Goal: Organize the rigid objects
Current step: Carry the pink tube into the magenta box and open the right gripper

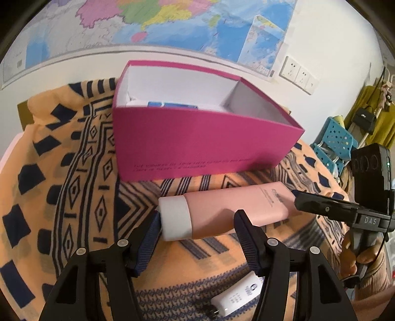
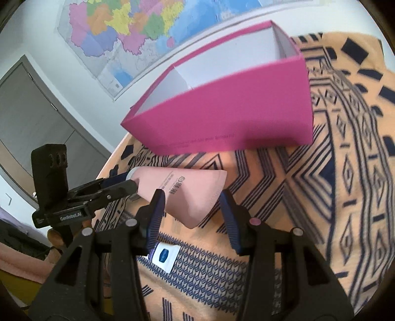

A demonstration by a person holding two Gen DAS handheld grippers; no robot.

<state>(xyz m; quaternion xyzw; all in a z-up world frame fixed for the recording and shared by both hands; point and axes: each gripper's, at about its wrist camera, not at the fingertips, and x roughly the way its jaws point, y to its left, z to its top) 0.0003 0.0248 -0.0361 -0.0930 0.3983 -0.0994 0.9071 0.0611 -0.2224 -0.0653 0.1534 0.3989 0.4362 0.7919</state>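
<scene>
While the pink tube (image 1: 232,210) hangs level between our two grippers, just in front of the magenta box (image 1: 197,138), we judge the job partly done. Our left gripper (image 1: 197,222) is half open, clamped on the white cap end; our right gripper (image 2: 191,205) is a little narrower, pinching the flat crimped end. Something blue (image 1: 172,105) already lies inside the box, so at least one item seems stowed. Left outside are a white pack (image 2: 164,256) at 6 o'clock from the tube, and a small white item (image 1: 237,298) below our left gripper; they may be one thing, we cannot tell. Everything rests on an orange patterned cloth (image 2: 345,172). At 12 o'clock a map (image 1: 172,22) covers the white wall, with sockets (image 1: 298,74) at 2 o'clock.
</scene>
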